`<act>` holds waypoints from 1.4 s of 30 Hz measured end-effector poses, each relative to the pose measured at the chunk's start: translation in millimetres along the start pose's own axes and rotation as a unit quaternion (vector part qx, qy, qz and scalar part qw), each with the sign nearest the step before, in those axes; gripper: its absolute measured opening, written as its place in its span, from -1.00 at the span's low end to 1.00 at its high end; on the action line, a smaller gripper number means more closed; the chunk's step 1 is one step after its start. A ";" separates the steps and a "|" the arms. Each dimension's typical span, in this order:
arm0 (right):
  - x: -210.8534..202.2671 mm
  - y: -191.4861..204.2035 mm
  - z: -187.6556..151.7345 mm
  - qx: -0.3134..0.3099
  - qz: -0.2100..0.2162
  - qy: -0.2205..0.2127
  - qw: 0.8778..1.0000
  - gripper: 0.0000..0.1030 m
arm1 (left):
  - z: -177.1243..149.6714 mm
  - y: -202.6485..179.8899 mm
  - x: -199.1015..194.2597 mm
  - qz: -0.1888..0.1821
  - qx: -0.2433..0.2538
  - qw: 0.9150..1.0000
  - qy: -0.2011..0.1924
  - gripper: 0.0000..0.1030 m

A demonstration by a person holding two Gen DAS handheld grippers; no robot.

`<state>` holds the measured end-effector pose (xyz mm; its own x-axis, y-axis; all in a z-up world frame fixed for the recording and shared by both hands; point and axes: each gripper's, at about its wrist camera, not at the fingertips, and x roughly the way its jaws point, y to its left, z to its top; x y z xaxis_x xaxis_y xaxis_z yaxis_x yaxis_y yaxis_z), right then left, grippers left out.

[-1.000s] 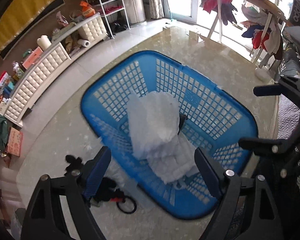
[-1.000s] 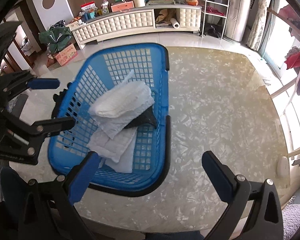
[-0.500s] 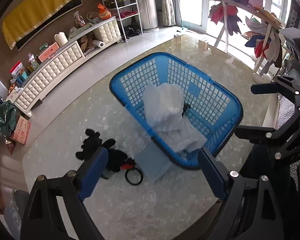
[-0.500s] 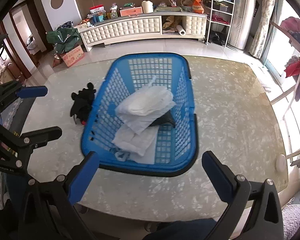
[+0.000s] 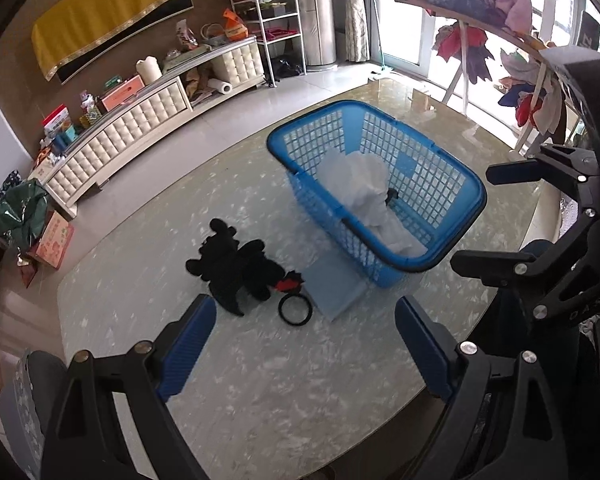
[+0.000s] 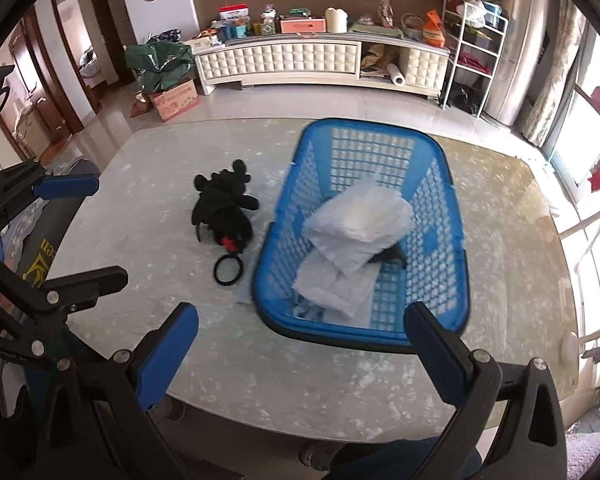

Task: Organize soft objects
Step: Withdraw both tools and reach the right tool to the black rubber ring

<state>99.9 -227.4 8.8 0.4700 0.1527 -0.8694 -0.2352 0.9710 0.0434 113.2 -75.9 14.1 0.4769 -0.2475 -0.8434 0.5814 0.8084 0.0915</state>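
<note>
A blue plastic basket (image 5: 452,176) (image 6: 320,332) stands on the marble table and holds folded white cloths (image 5: 364,184) (image 6: 360,220) over a dark item (image 6: 390,256). A black plush toy (image 5: 236,264) (image 6: 224,208) with a red part lies on the table to the left of the basket, with a black ring (image 5: 296,309) (image 6: 229,269) beside it. A pale blue sheet (image 5: 334,286) lies by the basket's near corner. My left gripper (image 5: 304,344) is open and empty above the table's near part. My right gripper (image 6: 300,344) is open and empty before the basket.
The table (image 6: 148,168) has a rounded near edge. A long white cabinet (image 6: 284,60) with clutter stands by the far wall. A clothes rack (image 5: 500,36) stands at the right by the windows. A green bag and a carton (image 6: 168,80) sit on the floor.
Both grippers have pulled back and up from the basket, so it looks smaller and farther. The plush toy and ring have come into view. Both grippers stay open.
</note>
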 end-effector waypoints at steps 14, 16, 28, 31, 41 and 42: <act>37.0 68.5 15.1 -0.052 0.015 0.016 0.998 1.00 | -52.1 56.1 -2.4 0.003 -0.047 0.999 0.000 0.75; 44.0 78.2 16.3 -0.058 0.021 0.021 0.998 1.00 | -59.9 64.7 -2.2 0.001 -0.055 0.998 0.002 0.75; 91.3 125.2 23.5 -0.087 0.040 0.063 0.993 1.00 | -105.0 109.2 18.1 -0.004 -0.098 0.995 0.022 0.75; 102.8 132.4 23.4 -0.087 0.040 0.075 0.993 0.99 | -114.8 119.2 25.1 -0.007 -0.105 0.994 0.031 0.75; 153.2 133.6 17.9 -0.070 0.042 0.131 0.988 0.71 | -131.1 137.5 65.5 -0.022 -0.112 0.991 0.067 0.75; 156.4 133.4 17.3 -0.069 0.041 0.134 0.988 0.66 | -130.7 136.9 70.1 -0.024 -0.111 0.991 0.069 0.75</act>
<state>156.8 -70.8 -112.8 0.2065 0.1582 -0.9656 -0.3862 0.9199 0.0682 140.1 87.2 -101.7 0.3483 -0.2246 -0.9101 0.4342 0.8991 -0.0557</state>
